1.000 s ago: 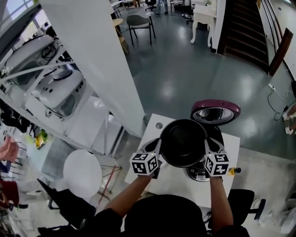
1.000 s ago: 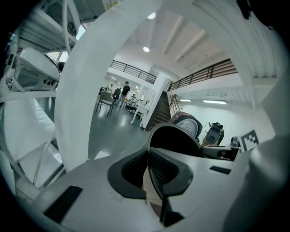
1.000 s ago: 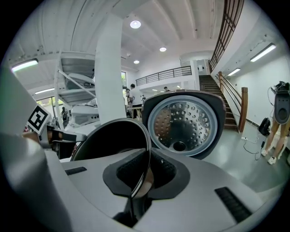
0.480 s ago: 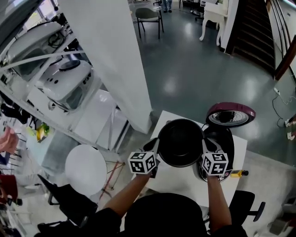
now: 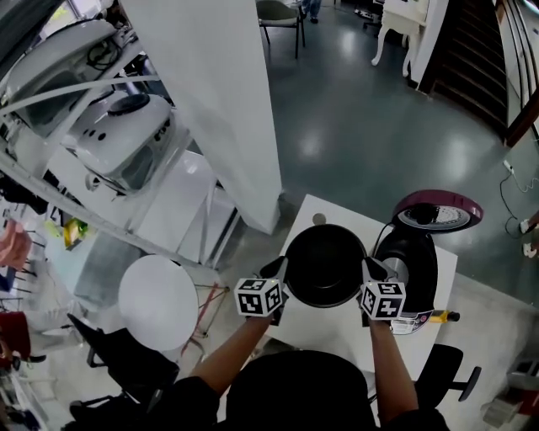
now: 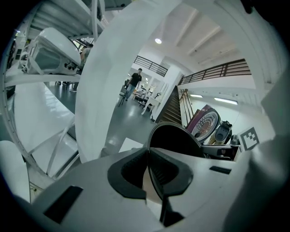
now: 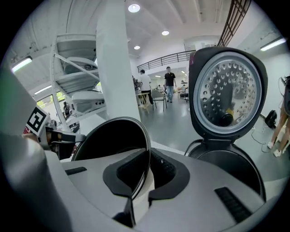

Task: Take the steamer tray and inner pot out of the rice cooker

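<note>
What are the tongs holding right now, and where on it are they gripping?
Both hold the black inner pot by its rim: left tongs on its left edge, right tongs on its right edge.

Bright, even light from ceiling lamps [image 7: 133, 7], floor [image 5: 354, 126] glare, strong fisheye edges.

A white table [image 5: 333, 330] bears the open rice cooker [image 5: 416, 266] at its right edge.

I hold both forearms stretched forward, side by side. My left gripper [image 5: 281, 271] and right gripper [image 5: 370, 271] angle downward, each with its jaws clamped thin on opposite rims of the inner pot [image 5: 326, 265].
</note>
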{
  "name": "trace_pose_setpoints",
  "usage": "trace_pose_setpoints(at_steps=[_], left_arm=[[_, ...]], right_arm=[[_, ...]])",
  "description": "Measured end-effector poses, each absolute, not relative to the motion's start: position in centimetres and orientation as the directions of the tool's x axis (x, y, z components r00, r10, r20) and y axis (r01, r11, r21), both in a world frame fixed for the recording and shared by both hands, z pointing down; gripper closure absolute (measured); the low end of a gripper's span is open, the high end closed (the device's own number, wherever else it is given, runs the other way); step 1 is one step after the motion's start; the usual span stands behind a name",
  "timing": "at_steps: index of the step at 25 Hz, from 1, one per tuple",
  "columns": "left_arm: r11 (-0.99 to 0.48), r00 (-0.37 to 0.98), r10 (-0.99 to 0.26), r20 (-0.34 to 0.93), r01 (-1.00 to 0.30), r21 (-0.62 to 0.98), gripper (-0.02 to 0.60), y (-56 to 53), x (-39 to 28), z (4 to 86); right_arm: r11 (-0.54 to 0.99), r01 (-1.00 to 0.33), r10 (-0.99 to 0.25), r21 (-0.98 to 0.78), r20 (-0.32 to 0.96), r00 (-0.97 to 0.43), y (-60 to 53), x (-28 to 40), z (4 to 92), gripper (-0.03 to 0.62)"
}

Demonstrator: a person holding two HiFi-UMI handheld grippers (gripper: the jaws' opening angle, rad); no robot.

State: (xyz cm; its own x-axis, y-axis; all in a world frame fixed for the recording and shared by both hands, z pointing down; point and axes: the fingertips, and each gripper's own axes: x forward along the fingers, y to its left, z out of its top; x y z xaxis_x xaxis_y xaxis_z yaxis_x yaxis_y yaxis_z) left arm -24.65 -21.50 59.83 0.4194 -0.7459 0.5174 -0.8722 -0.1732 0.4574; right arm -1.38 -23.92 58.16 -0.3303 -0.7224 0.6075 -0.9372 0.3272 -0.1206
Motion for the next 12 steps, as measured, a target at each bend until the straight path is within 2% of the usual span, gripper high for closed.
trace_pose_setpoints(at_steps=[12], left_arm=[[-0.118,0.404,-0.699,0.59,-0.879,0.463,0.562,-21.1,-27.8,65.7]], right_arm=[[0.32,-0.938,-0.627,-0.136,0.712,-0.317,-22.9,-4.4,65.0,0.569]])
